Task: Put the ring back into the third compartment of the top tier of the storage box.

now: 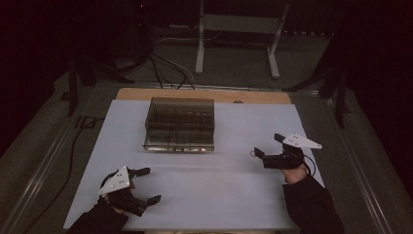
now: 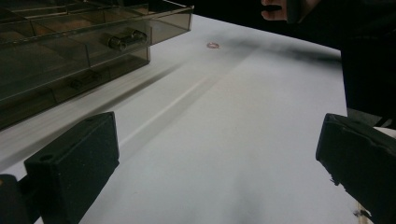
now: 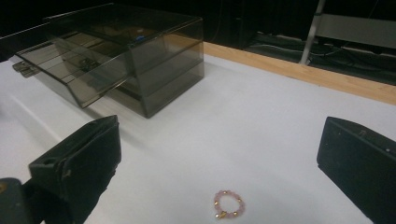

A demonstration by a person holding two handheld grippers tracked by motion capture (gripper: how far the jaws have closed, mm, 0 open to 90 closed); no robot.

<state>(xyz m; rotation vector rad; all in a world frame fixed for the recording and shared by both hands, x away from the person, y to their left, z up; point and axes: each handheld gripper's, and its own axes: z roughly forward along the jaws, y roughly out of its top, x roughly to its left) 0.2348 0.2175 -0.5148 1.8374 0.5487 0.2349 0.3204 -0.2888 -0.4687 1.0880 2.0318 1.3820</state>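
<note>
A smoky see-through drawer box (image 1: 180,122) stands at the back middle of the white table sheet (image 1: 219,195). Its top drawer (image 3: 60,63) is pulled partly out toward the front. A small ring of pink beads (image 3: 228,204) lies flat on the sheet, just in front of my right gripper (image 1: 268,145), whose jaws stand wide apart and empty. The same ring (image 2: 213,45) appears far off to the right of the box (image 2: 70,51). Near the front left my left gripper (image 1: 148,185) is open over bare sheet, holding nothing.
A wooden table edge (image 1: 258,96) runs behind the sheet. Beyond it stand a white metal frame (image 1: 199,48) and cables (image 1: 165,68) on the floor. Wide bare sheet lies between the two grippers and in front of the box.
</note>
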